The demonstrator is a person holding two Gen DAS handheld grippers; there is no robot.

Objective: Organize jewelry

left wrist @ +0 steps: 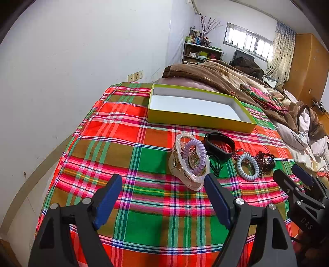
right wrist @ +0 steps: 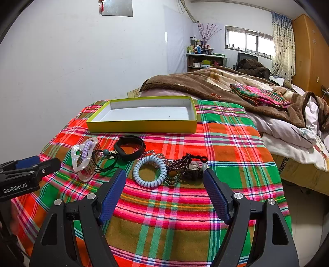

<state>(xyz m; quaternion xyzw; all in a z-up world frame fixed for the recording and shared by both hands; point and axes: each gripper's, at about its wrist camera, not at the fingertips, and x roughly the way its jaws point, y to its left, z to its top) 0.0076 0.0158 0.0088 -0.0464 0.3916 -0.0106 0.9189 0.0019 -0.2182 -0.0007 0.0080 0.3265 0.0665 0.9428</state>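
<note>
The left gripper (left wrist: 163,184) hovers with its blue-padded jaws spread wide and holding nothing, just short of a clear hair claw clip (left wrist: 188,162) with a lilac spiral hair tie (left wrist: 195,157) looped on it. The right gripper (right wrist: 164,179) is likewise wide open and empty, poised just before a pale blue spiral hair tie (right wrist: 149,170) and a tangle of dark beaded bracelets (right wrist: 181,166). All of this lies on a red, green and pink plaid cloth (right wrist: 164,215), with a black wristband (right wrist: 130,150) behind the coils and a black cord with a grey bead (right wrist: 106,152) between the clip and the band. Beyond the jewelry stands a shallow yellow-green box (left wrist: 197,118) with a white interior. The right view alone shows a small metal charm (right wrist: 194,165) among the beads and a mirror-like panel (right wrist: 117,7) on the wall; the left view shows the bracelets only as a dark clump. Each camera catches the other gripper at its edge. A brown blanket (right wrist: 205,84) is heaped behind the box.
</note>
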